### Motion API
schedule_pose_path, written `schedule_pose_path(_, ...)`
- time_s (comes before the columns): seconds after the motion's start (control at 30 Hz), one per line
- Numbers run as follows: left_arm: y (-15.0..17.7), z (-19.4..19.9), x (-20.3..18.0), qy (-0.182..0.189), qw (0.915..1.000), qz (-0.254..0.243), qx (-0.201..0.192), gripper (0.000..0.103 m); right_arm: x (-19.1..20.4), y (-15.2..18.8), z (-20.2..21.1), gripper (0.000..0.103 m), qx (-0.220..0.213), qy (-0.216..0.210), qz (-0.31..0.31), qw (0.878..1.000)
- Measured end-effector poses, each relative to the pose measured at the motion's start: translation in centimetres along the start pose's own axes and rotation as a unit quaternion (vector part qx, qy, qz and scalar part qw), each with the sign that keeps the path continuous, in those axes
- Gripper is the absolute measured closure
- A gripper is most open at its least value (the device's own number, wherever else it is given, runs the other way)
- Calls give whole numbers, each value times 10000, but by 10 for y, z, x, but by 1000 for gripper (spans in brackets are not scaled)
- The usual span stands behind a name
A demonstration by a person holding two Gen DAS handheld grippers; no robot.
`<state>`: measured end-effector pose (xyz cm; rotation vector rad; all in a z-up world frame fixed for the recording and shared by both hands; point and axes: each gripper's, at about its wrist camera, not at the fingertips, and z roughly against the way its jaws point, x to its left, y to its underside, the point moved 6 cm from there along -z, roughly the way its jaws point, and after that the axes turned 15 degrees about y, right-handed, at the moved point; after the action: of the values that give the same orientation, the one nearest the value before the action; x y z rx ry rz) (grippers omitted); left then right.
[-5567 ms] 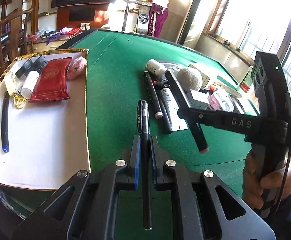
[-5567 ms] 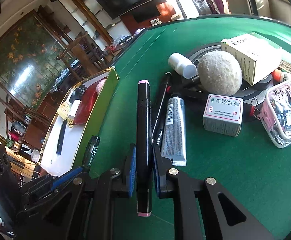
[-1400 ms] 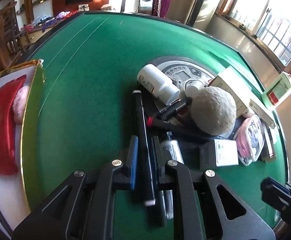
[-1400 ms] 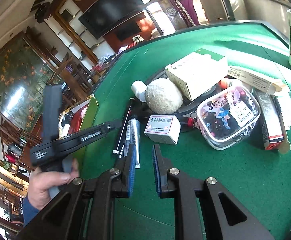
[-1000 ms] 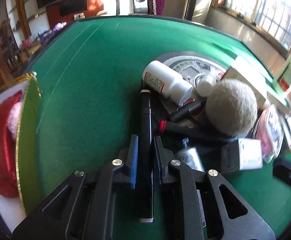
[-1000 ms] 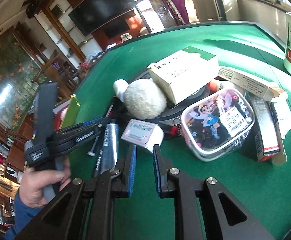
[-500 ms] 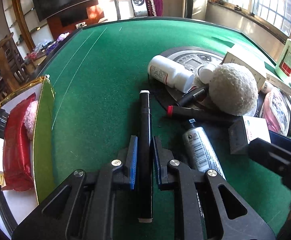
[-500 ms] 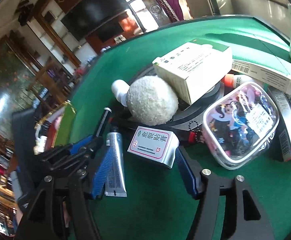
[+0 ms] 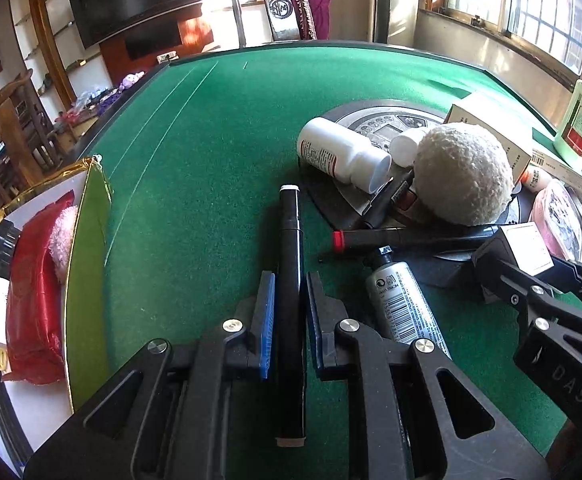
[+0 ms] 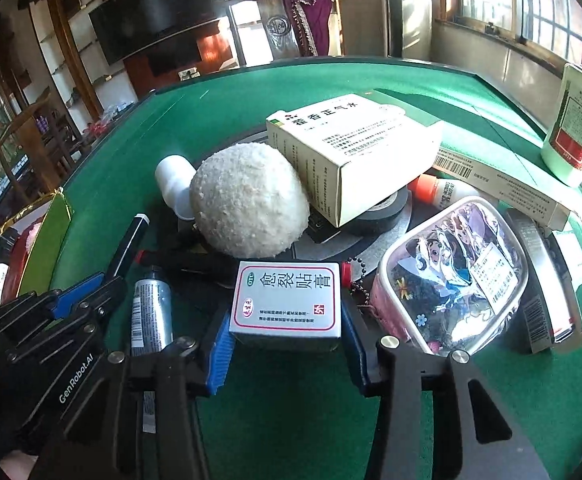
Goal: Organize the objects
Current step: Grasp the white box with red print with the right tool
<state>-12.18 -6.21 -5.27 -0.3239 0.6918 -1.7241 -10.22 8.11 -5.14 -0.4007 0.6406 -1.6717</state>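
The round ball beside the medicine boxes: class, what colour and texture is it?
The ball is cream-white and fuzzy, clearest in the right wrist view.

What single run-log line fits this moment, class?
left tool: shut on marker | right tool: closing around small box | surface: green table

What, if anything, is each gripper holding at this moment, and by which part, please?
The left gripper clamps a black marker near its rear half. The right gripper's jaws are closing around a small white box, at its two short sides.
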Motion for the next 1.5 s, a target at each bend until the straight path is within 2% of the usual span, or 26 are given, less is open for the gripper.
schedule_pose_path(0.27,0,-1,-1,-130,9998,34,-120,88,3,2,3,56,-72,49,145,9999)
schedule_pose_path(0.43,0,0,1,-303,9994,70,-131,75,5,4,2,57,-89,134,210,9996)
schedule_pose_path(0.5,1,1,2,-286,9994,103,-138,75,6,4,3,57,-87,147,194,9997)
schedule_pose_path(0.57,0,1,2,-209,9995,155,-159,78,6,4,3,57,-93,148,197,9997)
schedule_pose_path(0.6,1,1,2,-129,9995,216,-169,88,6,4,3,57,-101,153,197,9996)
schedule_pose_path(0.63,1,2,1,-132,9996,197,-171,89,6,4,4,57,-99,148,184,9997)
schedule_pose_path(0.83,-1,10,-5,-288,9989,-47,-374,89,-3,7,6,57,-69,33,34,10000)
schedule_pose_path(0.97,-4,19,-11,-396,9973,-184,-593,89,-7,4,15,57,-201,1,-8,9998)
schedule_pose_path(1.5,-15,52,-20,-520,9902,-416,-1228,89,-7,-4,35,57,-509,-82,-27,9987)
